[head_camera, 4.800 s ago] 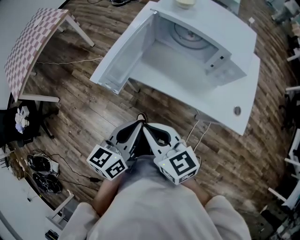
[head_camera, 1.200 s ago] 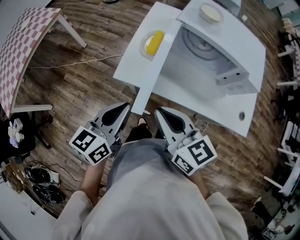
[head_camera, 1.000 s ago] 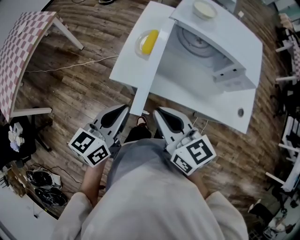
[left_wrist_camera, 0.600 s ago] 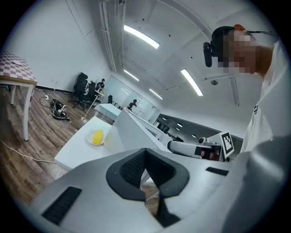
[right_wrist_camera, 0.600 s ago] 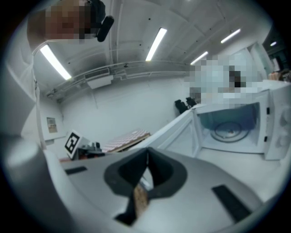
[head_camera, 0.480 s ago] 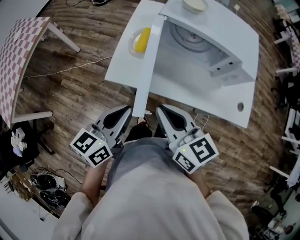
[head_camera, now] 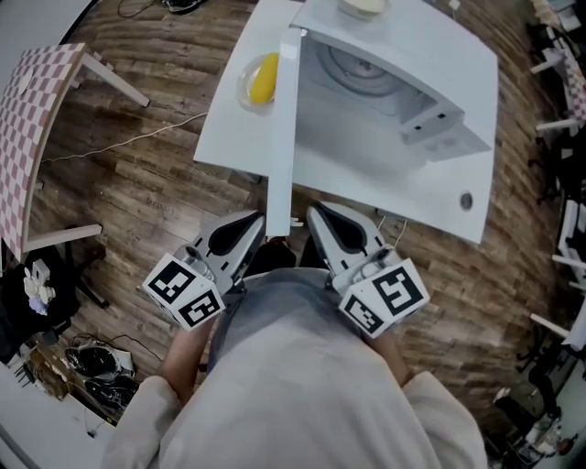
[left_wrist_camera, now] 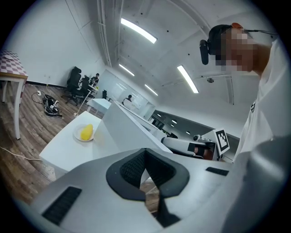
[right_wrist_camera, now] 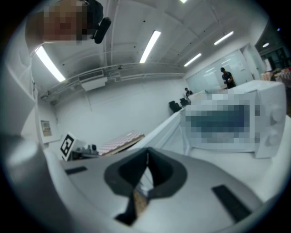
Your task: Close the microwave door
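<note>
Both pressed together and empty, the left tool (head_camera: 252, 227) sits just beside the outer face of the open white microwave door (head_camera: 282, 128), which juts edge-on from the white microwave (head_camera: 412, 64); the right tool (head_camera: 319, 218) lies inside its swing.

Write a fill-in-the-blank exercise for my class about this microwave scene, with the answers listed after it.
1. The microwave door stands ____.
2. The food on the plate is coloured ____.
3. A bowl sits on ____ of the microwave.
4. The left gripper and the right gripper hold nothing, and both have their jaws ____.

Answers: open; yellow; top; shut
</note>
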